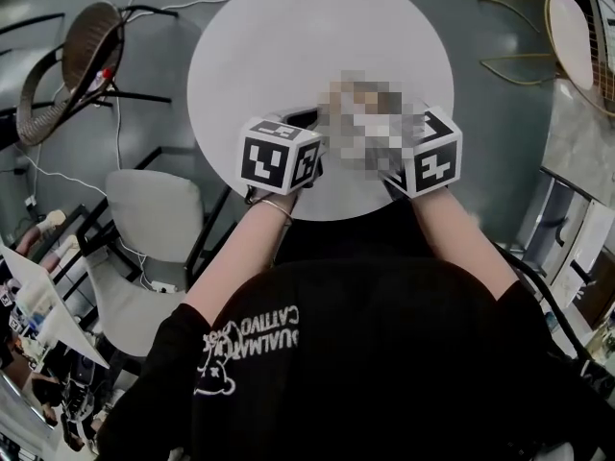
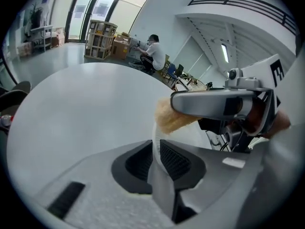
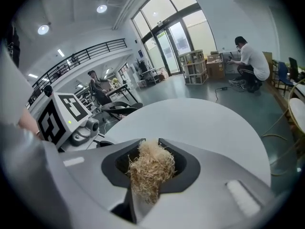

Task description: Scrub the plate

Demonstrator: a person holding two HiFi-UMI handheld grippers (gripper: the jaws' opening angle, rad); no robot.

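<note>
From the head view we see the left gripper point(image 1: 303, 121) and the right gripper point(image 1: 415, 152) close together over the near edge of the round white desk point(image 1: 288, 46). Their tips and the plate cannot be made out there. The white print on the black shirt point(image 1: 384, 353) runs upside down, too warped for us to read surely. In the left gripper view the jaws are closed on the thin white plate point(image 2: 156, 144), seen edge-on, its top touching the tan fibre scrubber point(image 2: 169, 117) held in from the right. In the right gripper view the jaws are clamped on that scrubber, which hides the plate.
</note>
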